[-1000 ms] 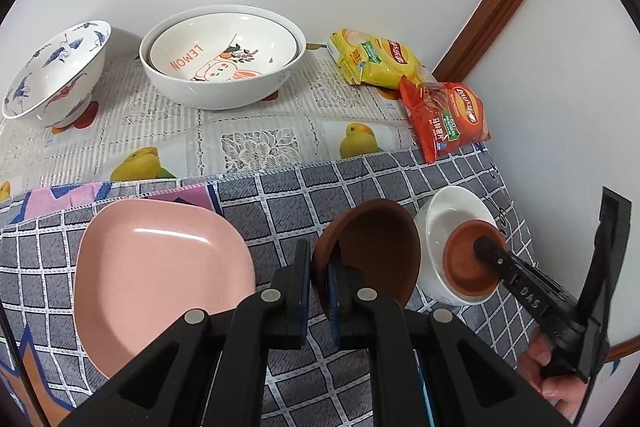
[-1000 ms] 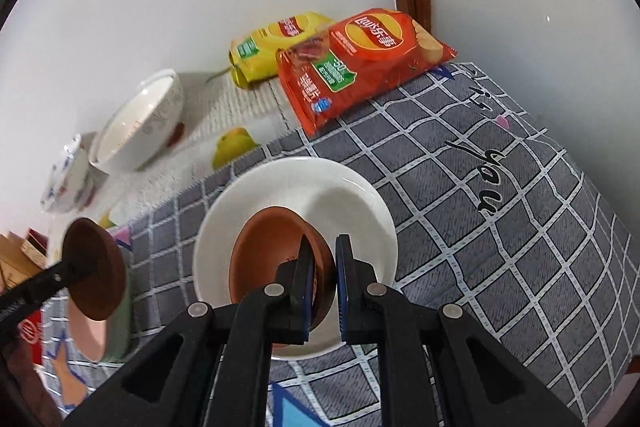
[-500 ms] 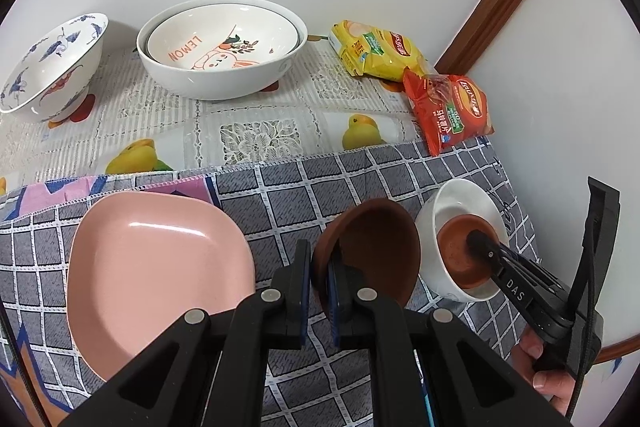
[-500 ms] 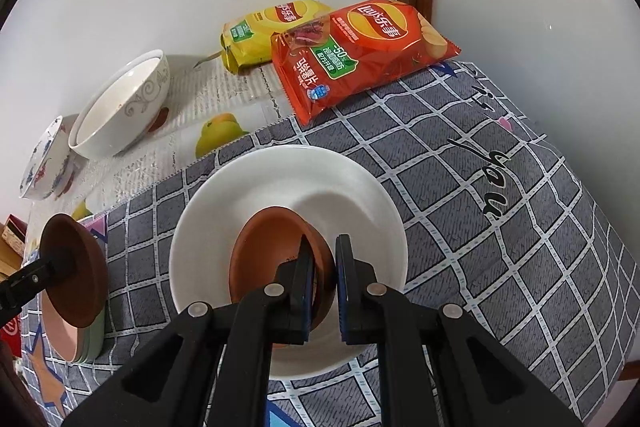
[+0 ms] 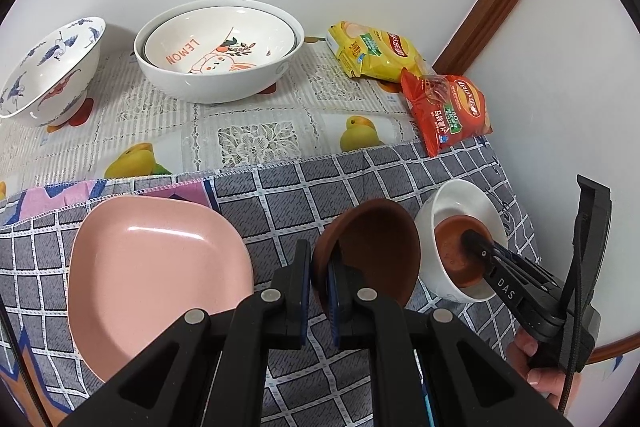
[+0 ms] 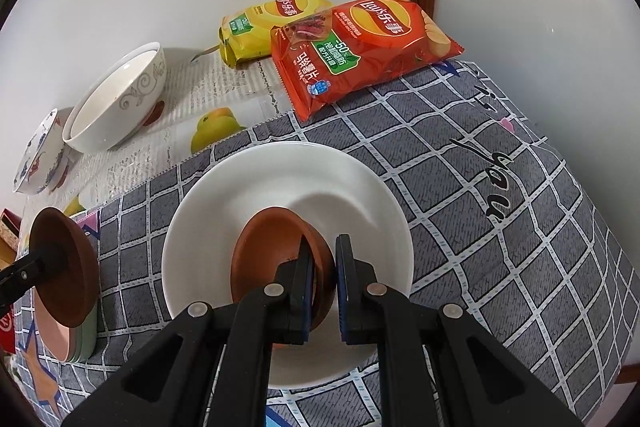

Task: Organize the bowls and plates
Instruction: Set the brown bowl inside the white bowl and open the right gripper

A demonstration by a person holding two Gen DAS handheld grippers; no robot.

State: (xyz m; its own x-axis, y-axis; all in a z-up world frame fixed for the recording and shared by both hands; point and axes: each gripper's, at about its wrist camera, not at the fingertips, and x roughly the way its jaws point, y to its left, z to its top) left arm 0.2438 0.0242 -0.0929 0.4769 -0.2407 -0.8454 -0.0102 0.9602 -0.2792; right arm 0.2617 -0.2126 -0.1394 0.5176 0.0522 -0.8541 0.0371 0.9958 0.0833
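My left gripper [image 5: 319,267] is shut on the rim of a brown bowl [image 5: 376,251], holding it tilted above the grey checked cloth, between the pink plate [image 5: 152,279] and the white bowl [image 5: 460,223]. My right gripper [image 6: 323,263] is shut on the rim of a second brown bowl [image 6: 272,259], which sits low inside the white bowl [image 6: 288,183]. In the right wrist view the left-held brown bowl [image 6: 64,263] hangs over the stacked pink plate [image 6: 60,343] at the left edge. In the left wrist view the right gripper [image 5: 476,243] reaches into the white bowl.
At the back stand a large white bowl with a lemon-print bowl nested in it [image 5: 216,51] and a blue-patterned bowl [image 5: 48,67]. A yellow chip bag [image 5: 372,51] and a red chip bag [image 5: 448,111] lie by the wall corner. A hand [image 5: 540,367] holds the right gripper.
The right gripper has lowered its brown bowl deeper into the white bowl. The left gripper and its brown bowl have stayed in place.
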